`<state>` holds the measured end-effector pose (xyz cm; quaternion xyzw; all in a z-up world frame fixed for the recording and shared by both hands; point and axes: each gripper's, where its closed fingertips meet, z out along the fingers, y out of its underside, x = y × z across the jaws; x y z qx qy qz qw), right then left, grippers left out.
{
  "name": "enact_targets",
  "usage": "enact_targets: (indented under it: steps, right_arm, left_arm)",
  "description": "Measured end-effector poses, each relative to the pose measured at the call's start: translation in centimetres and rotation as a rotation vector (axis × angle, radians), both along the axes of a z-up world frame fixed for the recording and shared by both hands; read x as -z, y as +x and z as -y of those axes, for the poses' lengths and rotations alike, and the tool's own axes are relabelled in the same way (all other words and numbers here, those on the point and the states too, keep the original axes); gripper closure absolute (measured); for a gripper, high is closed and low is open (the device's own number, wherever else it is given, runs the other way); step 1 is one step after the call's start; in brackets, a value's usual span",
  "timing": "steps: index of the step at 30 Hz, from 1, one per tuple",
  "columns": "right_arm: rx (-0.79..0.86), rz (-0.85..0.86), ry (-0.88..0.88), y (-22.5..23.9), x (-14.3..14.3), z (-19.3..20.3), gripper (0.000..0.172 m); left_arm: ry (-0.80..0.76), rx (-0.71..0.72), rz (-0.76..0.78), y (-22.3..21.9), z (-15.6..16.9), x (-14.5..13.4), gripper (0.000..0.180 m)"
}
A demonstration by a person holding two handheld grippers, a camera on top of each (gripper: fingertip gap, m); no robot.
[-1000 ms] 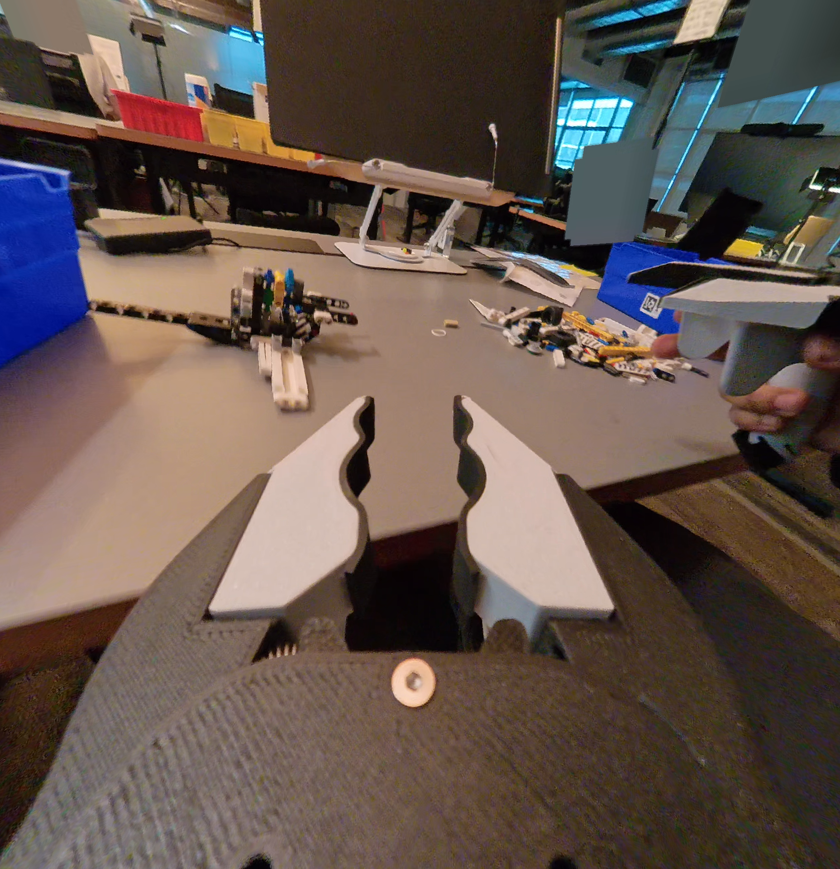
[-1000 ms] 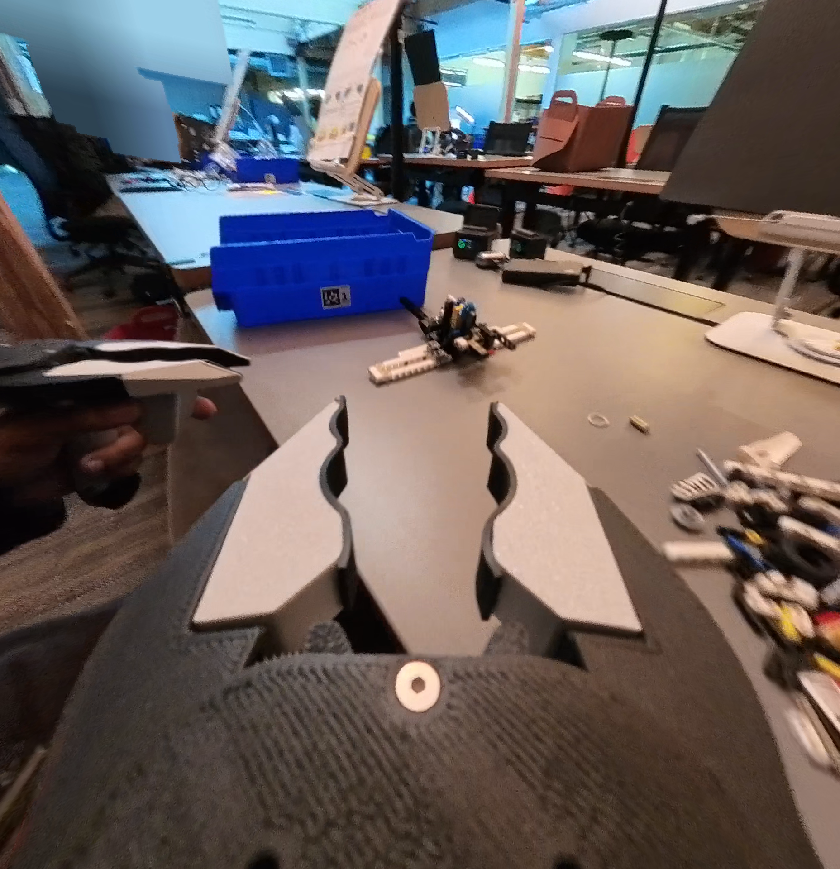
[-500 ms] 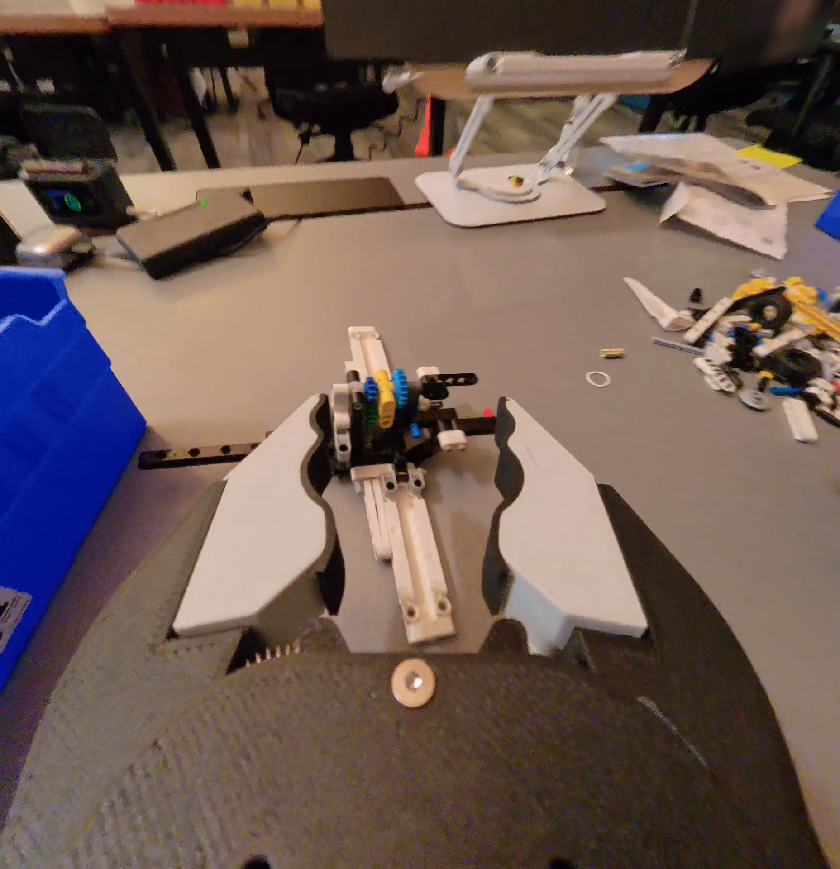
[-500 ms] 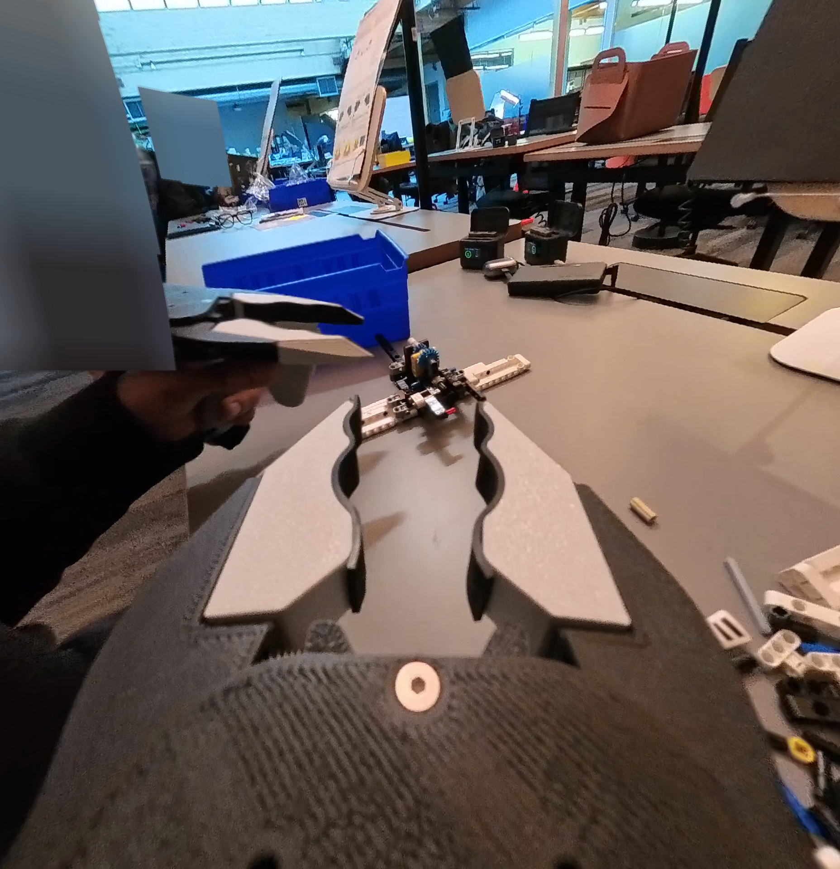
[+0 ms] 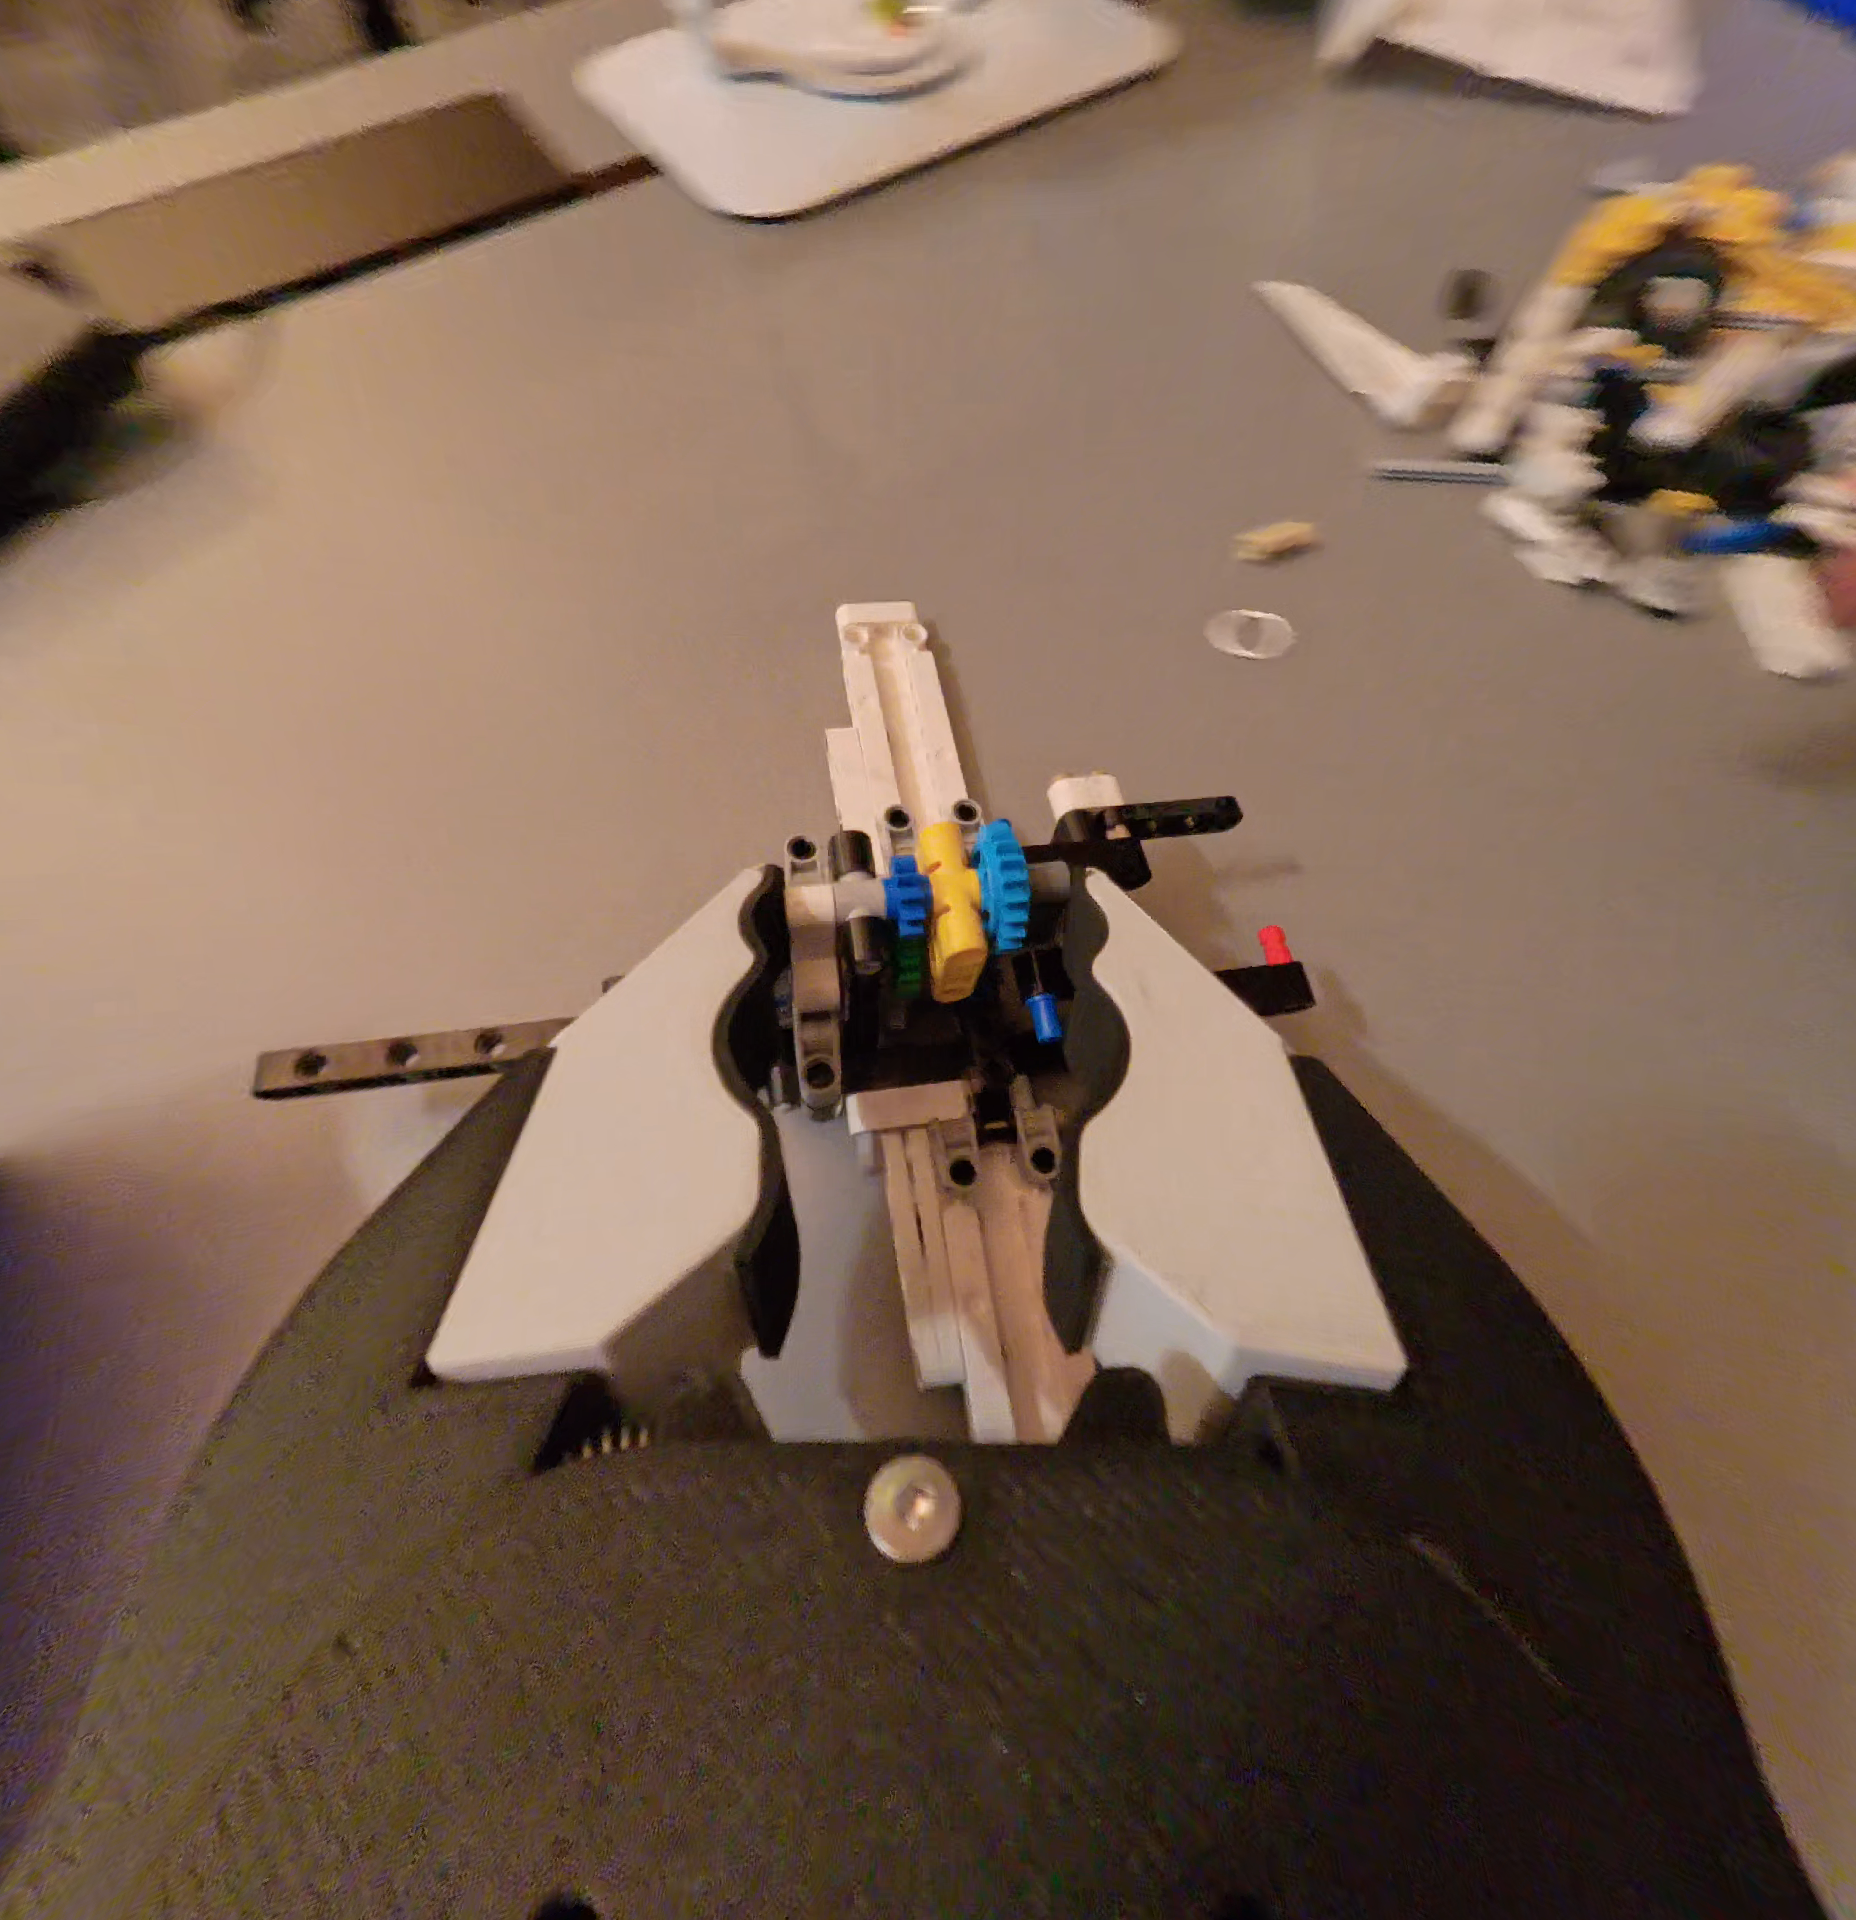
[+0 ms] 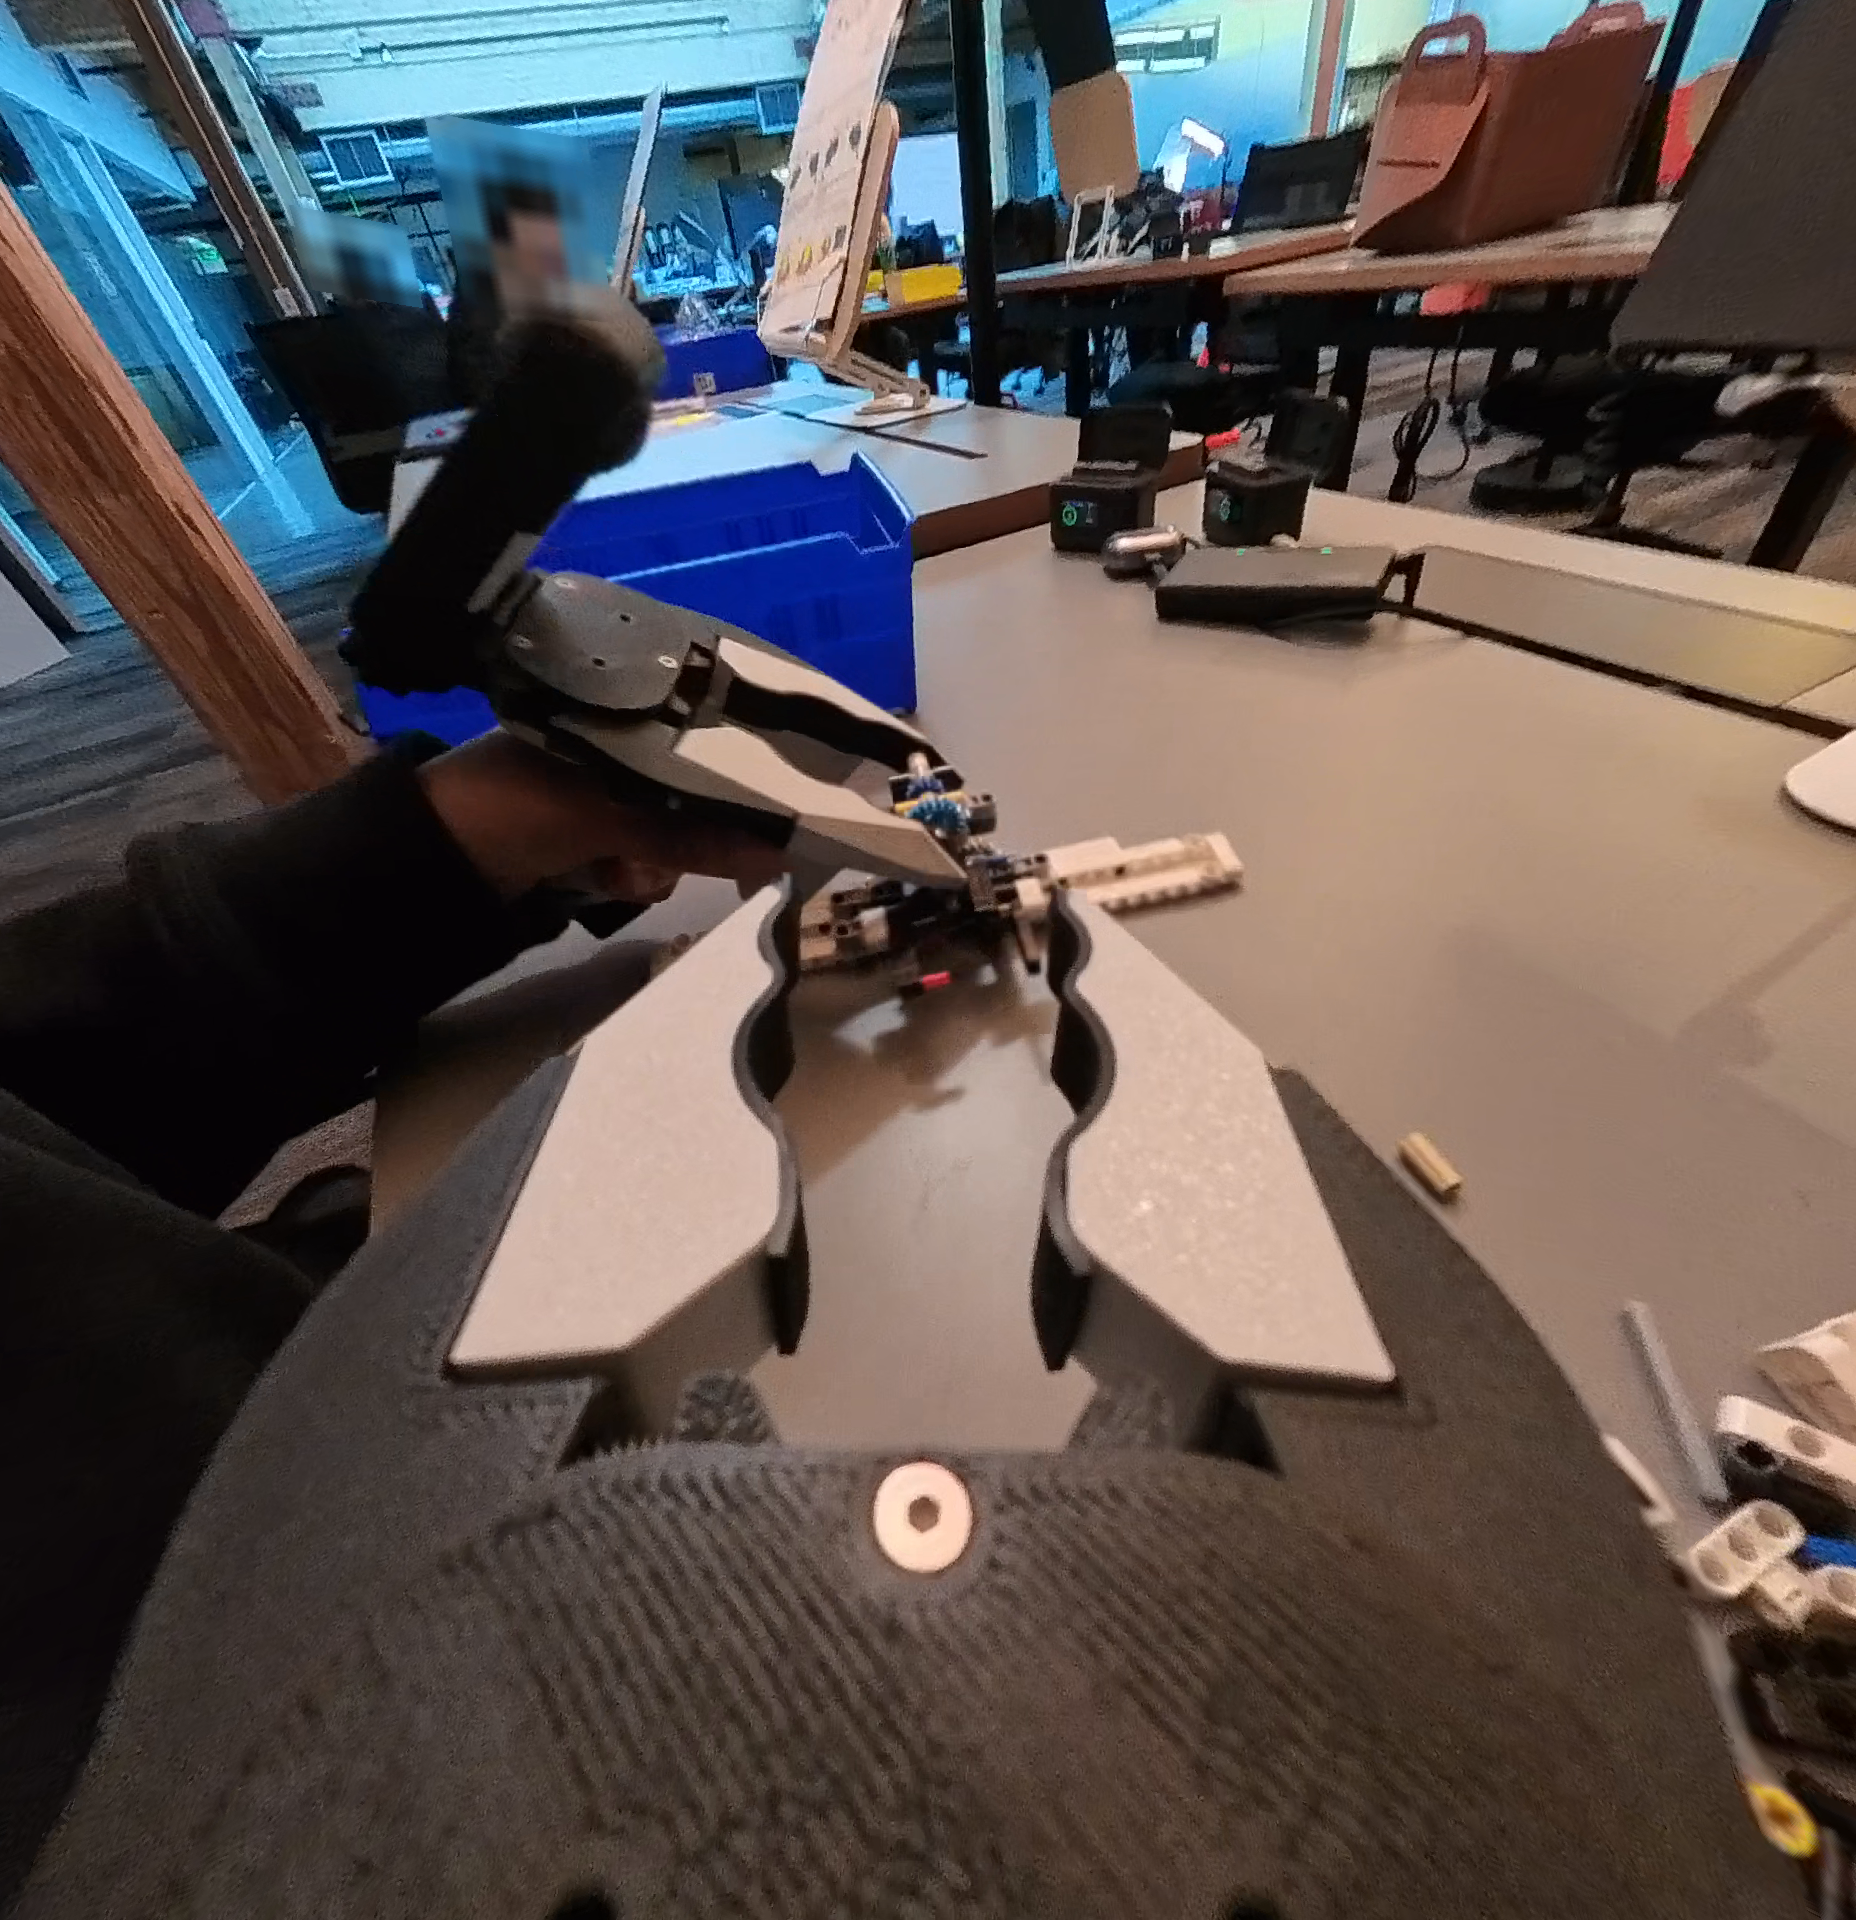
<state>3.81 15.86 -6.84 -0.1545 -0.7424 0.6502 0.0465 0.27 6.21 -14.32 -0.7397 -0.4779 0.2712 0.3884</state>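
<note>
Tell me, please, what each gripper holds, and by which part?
The left gripper clamps the brick model at its geared middle. The right gripper is open, holding nothing.

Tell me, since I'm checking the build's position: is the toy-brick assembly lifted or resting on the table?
Resting. The toy-brick assembly lies flat on the grey table, its white beam along the surface, between the left gripper's jaws.

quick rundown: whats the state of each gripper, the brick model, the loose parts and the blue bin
left gripper: fingers either side of the brick model's geared middle; contact cannot be told
right gripper: fingers apart, holding nothing, tips just short of the model
brick model: partly built, lying on the grey table
loose parts pile: scattered on the table, untouched
blue bin: upright on the table, open-topped; contents not visible
</note>
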Motion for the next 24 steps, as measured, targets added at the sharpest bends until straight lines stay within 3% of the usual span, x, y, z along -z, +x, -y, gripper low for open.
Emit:
enact_targets:
  steps: [8, 16, 22, 24]
  right_arm:
    - [0.031, 0.078, 0.079, 1.7, 3.2, -2.5, 0.124]
    - [0.002, 0.499, -0.033, 2.9, 4.8, -2.9, 0.115]
    - [-0.225, 0.896, -0.087, 3.6, 5.1, -1.1, 0.130]
    - [-0.284, 0.959, -0.114, 3.8, 4.9, -0.8, 0.152]
  left_arm:
    - [0.050, 0.348, -0.036, 5.7, -6.4, -0.1, 0.128]
    - [0.056, 0.393, -0.021, 6.1, -6.7, -0.1, 0.128]
    - [0.114, 0.438, 0.037, 5.9, -6.5, -0.4, 0.128]
    - [0.095, 0.463, 0.033, 6.2, -6.5, -0.2, 0.128]
